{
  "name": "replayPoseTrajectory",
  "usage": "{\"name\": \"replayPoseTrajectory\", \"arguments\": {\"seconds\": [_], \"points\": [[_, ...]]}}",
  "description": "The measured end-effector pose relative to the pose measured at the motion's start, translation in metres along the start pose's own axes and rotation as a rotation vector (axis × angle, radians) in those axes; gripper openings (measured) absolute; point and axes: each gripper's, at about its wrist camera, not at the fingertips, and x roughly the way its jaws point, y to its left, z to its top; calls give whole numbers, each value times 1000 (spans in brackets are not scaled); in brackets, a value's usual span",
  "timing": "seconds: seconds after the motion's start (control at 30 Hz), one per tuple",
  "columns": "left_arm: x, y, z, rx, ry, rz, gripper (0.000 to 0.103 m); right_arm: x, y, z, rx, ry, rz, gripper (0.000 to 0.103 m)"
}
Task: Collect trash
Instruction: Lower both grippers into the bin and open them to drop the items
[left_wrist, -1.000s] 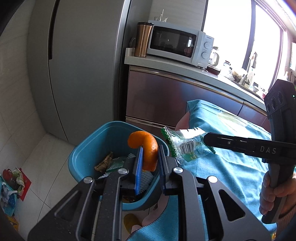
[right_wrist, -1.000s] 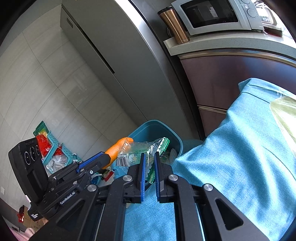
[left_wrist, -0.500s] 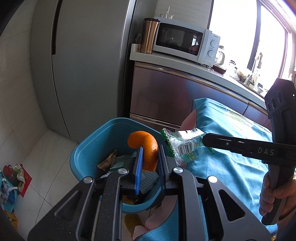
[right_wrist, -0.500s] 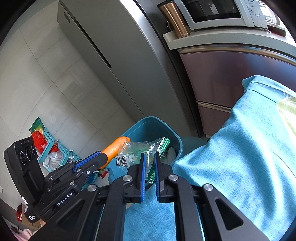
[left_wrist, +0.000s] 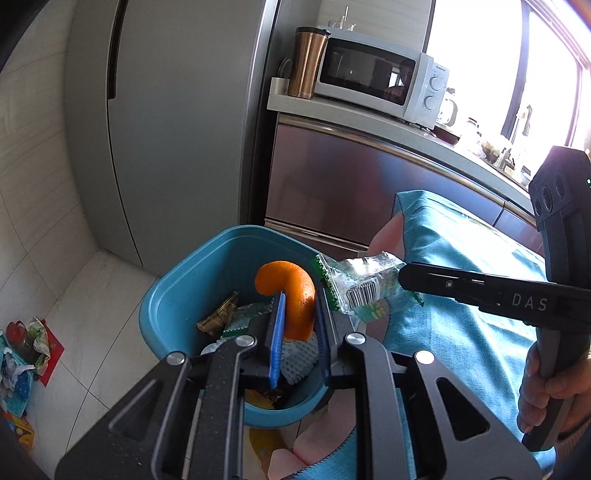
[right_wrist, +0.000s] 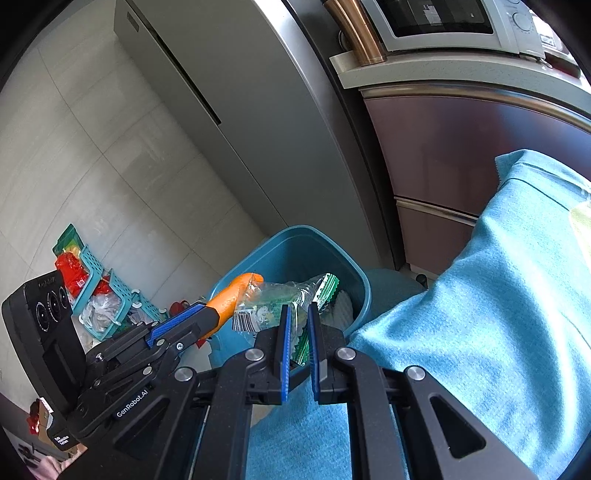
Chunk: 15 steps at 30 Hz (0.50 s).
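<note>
You were at the drop-off step — both pieces of trash hung over the blue bin (left_wrist: 177, 295), neither released. Your left gripper (left_wrist: 297, 314) was clamped on the orange peel (left_wrist: 291, 291), a curled, bright strip arching above the pads. Your right gripper (right_wrist: 296, 332) was pinched shut on the clear wrapper (right_wrist: 269, 306), crinkled plastic with green serrated ends and a barcode, held just right of the peel near the bin's right rim. The next move, as I judged it, called for parting both jaws — the wrapper looked light enough to drift toward the teal cloth (left_wrist: 461, 332).
</note>
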Motion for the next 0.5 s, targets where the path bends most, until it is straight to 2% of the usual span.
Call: {"name": "replayPoseTrajectory", "arguments": {"seconds": [0.5], "points": [[17, 14, -4, -44, 40, 4, 16, 17, 10, 4, -33, 32, -21, 8]]}}
